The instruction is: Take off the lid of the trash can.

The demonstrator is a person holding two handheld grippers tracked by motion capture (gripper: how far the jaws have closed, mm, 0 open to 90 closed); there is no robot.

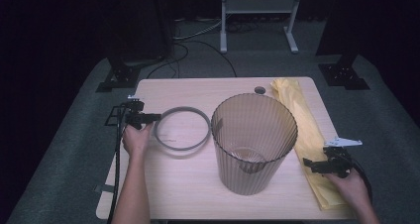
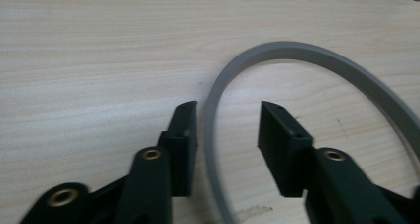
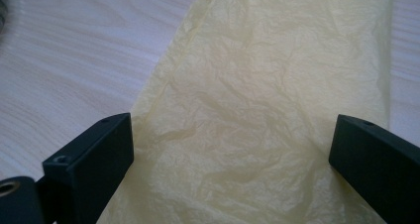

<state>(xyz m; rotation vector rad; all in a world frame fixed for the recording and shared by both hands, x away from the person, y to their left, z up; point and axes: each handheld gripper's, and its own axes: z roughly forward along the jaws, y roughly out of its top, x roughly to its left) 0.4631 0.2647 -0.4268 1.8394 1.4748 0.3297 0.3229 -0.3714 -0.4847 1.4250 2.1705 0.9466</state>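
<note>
A grey ring [image 1: 182, 109] lies flat on the pale wooden table [image 1: 173, 194], left of a tall, ribbed, see-through bin [image 1: 233, 174] that stands upright at the middle. My left gripper [image 1: 156, 117] sits at the ring's left edge. In the left gripper view the ring [image 2: 297, 49] passes between the jaws of the left gripper [image 2: 225, 120], close by one pad and well apart from the other, so nothing is pinched. A flat, crinkled yellow bag [image 1: 297, 110] lies along the table's right side. My right gripper [image 1: 308, 163] hovers over the bag [image 3: 257, 100], and the right gripper [image 3: 233, 135] stands wide open.
A small dark round hole [image 1: 259, 90] marks the table's far edge behind the bin. Beyond the table, a white frame [image 1: 257, 6], black stand bases [image 1: 116, 78] and cables sit on the grey floor. The bin stands between my two hands.
</note>
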